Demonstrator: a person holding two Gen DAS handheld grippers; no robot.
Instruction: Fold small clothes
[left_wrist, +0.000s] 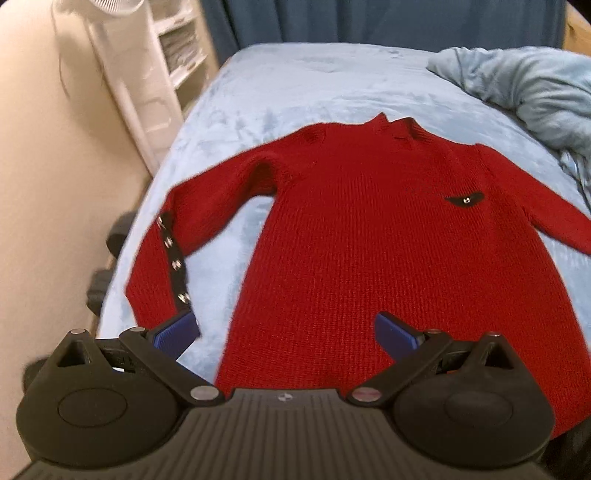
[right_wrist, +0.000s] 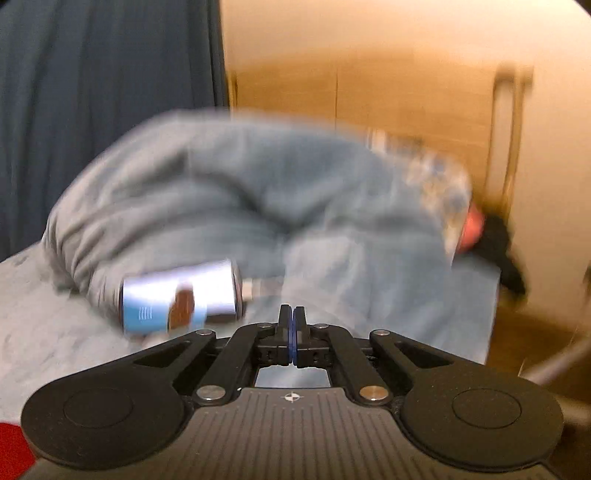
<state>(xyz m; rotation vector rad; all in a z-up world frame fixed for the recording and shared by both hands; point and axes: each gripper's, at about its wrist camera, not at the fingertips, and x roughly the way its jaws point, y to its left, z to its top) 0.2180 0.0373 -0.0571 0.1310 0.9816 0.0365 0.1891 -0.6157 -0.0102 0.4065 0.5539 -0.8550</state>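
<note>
A small red knit sweater (left_wrist: 369, 229) lies spread flat, front up, on the light blue bed cover (left_wrist: 280, 85), neck away from me and sleeves out to both sides. Its left sleeve (left_wrist: 162, 251) carries a black strip with metal snaps. My left gripper (left_wrist: 288, 328) hovers open over the sweater's lower left hem, with nothing between its blue pads (left_wrist: 177, 330). In the blurred right wrist view my right gripper (right_wrist: 291, 321) is shut, pads together and empty, pointing at the bedding away from the sweater. Only a red scrap of the sweater (right_wrist: 13, 448) shows at that view's bottom left corner.
A rumpled blue-grey blanket (left_wrist: 524, 85) is heaped at the bed's far right, also as the blanket (right_wrist: 258, 192). A blue-and-white can (right_wrist: 181, 295) lies on its side beside it. A white shelf unit (left_wrist: 162, 48) and cream wall flank the bed's left edge. Dark curtain behind.
</note>
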